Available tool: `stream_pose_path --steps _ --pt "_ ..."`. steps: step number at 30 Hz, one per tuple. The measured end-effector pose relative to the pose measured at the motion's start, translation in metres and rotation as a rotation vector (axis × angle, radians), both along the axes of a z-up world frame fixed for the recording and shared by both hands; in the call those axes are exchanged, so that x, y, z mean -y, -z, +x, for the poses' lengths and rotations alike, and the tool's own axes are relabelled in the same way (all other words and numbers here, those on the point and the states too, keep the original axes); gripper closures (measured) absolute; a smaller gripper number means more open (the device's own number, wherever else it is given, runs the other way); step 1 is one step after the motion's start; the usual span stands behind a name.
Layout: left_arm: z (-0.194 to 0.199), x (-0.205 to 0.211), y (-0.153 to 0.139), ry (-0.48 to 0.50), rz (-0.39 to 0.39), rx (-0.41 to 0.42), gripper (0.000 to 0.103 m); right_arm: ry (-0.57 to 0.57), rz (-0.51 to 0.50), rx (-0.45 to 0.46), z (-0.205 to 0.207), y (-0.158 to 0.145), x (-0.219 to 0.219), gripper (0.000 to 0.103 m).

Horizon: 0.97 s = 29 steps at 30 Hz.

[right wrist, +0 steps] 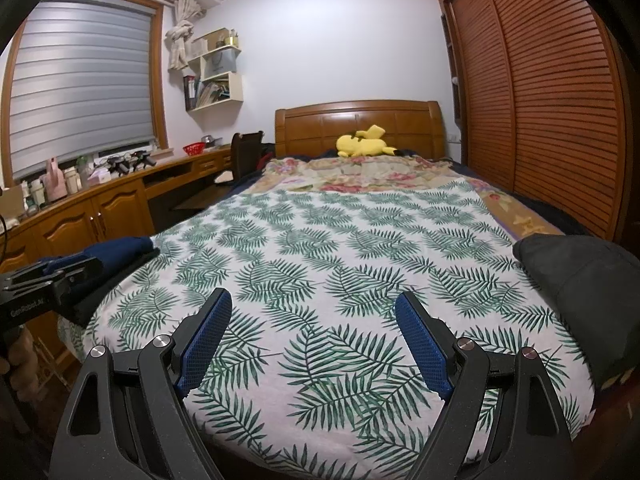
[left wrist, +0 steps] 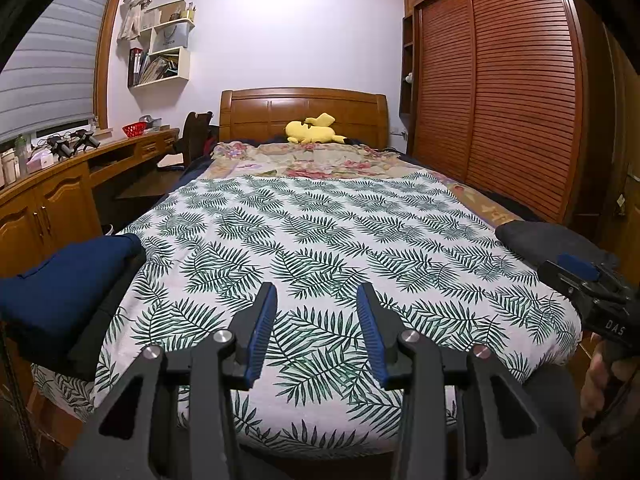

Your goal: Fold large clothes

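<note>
A folded navy garment [left wrist: 68,280] lies on a black one at the bed's near left corner; it also shows in the right wrist view [right wrist: 120,250]. A dark grey folded garment [left wrist: 548,240] lies at the near right edge, also in the right wrist view [right wrist: 588,280]. The bed carries a white sheet with green fern print [left wrist: 320,248], seen too in the right wrist view [right wrist: 340,260]. My left gripper [left wrist: 317,292] is open and empty above the foot of the bed. My right gripper [right wrist: 314,300] is open and empty, held beside it; its side shows in the left wrist view [left wrist: 592,288].
A yellow plush toy [left wrist: 312,130] lies by the wooden headboard [left wrist: 304,108] on a floral quilt [left wrist: 312,158]. A wooden desk and cabinets [left wrist: 60,192] run along the left. Slatted wardrobe doors [left wrist: 500,88] stand on the right.
</note>
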<state>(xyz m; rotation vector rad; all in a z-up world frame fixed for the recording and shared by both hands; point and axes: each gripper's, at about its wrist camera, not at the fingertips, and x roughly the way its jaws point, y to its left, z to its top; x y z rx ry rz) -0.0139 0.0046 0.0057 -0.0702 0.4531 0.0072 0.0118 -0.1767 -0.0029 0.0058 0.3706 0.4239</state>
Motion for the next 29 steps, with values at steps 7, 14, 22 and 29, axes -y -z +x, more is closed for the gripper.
stream_pose_path --steps 7,14,22,29 --pt "-0.0005 -0.0006 0.0004 -0.001 0.001 0.000 0.063 0.003 0.001 -0.001 -0.0008 0.0008 0.0012 0.017" --pt "-0.0012 -0.0004 0.0002 -0.002 0.008 0.008 0.063 0.004 0.000 -0.002 -0.0021 0.0010 0.0025 0.017" --pt "-0.0021 -0.0011 -0.0003 -0.002 0.011 0.010 0.063 0.005 0.002 -0.001 -0.0033 0.0022 0.0031 0.017" --pt "-0.0027 0.0010 -0.0019 0.001 0.013 0.012 0.063 0.006 0.003 -0.002 -0.0039 0.0022 0.0033 0.017"
